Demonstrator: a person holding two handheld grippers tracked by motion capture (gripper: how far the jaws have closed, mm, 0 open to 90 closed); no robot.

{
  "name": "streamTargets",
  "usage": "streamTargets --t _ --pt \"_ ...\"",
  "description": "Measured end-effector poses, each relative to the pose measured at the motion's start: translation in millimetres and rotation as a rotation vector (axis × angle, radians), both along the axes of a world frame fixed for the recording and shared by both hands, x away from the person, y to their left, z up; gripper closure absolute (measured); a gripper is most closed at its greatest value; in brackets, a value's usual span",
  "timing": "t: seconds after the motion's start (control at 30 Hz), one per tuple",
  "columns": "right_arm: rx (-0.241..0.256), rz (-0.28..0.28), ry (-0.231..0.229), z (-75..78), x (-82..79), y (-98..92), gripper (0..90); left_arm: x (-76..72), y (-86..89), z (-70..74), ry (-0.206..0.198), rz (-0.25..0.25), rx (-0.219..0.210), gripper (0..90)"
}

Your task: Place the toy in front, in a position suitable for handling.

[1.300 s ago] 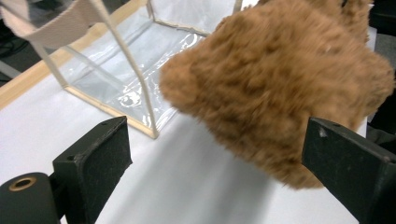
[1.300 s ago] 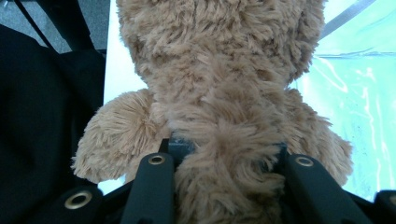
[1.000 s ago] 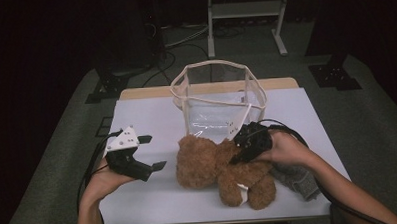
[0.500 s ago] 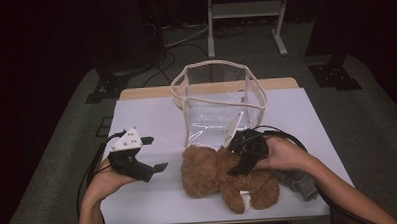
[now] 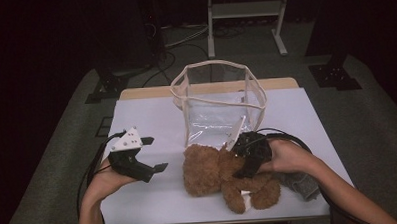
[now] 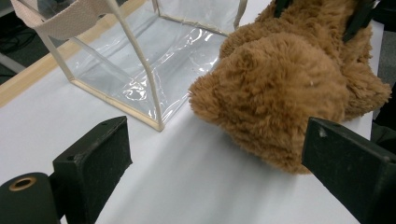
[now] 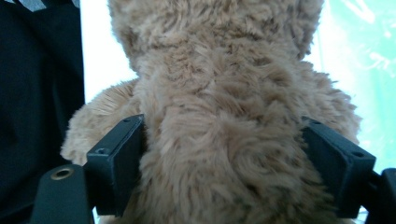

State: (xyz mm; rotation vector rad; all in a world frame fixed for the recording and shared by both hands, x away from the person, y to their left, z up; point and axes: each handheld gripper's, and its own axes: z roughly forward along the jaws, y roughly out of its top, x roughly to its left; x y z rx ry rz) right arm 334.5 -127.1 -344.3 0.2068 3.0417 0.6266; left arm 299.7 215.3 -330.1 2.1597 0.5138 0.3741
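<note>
A brown teddy bear is lying on the white table, a little toward 5 o'clock from the table's middle. Its head is pointing to 9 o'clock and its legs to 4 o'clock. The right gripper is sitting over the bear's body, and in the right gripper view both black jaws are pressing into the fur, one on each side of the torso, so this gripper is pinching the bear.

The left gripper is waiting at 9 o'clock from the bear's head, near it but not touching. Its jaws are standing wide apart and holding nothing; in the left gripper view the bear's head is lying just ahead of them.

A clear bag with cream trim is standing upright at 12 o'clock from the bear, just beside it, mouth open to the top. A grey cloth is lying at 3 o'clock from the bear's legs, under the person's right forearm.
</note>
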Motion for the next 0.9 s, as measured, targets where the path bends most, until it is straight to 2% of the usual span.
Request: streamTargets --t 0.07,0.17,0.3,0.4,0.57,0.67,0.83,0.9 --pt "0.009 -0.009 0.021 -5.8 3.0 -2.0 19.4 0.3 -0.3 -0.4 0.002 0.000 -0.001 7.3" --pt "0.017 -0.006 0.024 -13.0 4.9 -2.8 23.7 0.3 -1.1 -0.9 0.004 0.000 -0.003 7.3" --pt "0.024 -0.007 0.030 -22.3 8.8 -5.8 37.7 -0.3 -0.8 0.2 -0.003 -0.005 0.003 7.3" --pt "0.020 -0.007 0.027 -20.1 8.0 -7.4 52.1 -0.3 -0.6 0.4 -0.002 -0.005 0.002 7.3" --pt "0.034 0.026 -0.039 0.5 -0.5 -5.1 63.8 0.0 -1.1 0.2 -0.002 -0.007 0.002 7.3" --pt "0.031 0.037 -0.066 14.2 -5.2 -1.9 66.0 -0.1 0.5 0.7 -0.002 -0.003 0.000 7.3" --pt "0.077 0.058 -0.081 42.3 -7.7 -0.8 66.5 -1.2 5.5 2.9 -0.009 0.009 -0.015 7.3" --pt "0.067 0.067 -0.108 56.9 -9.7 0.1 66.5 -2.6 9.0 4.9 -0.016 0.017 -0.022 7.3"
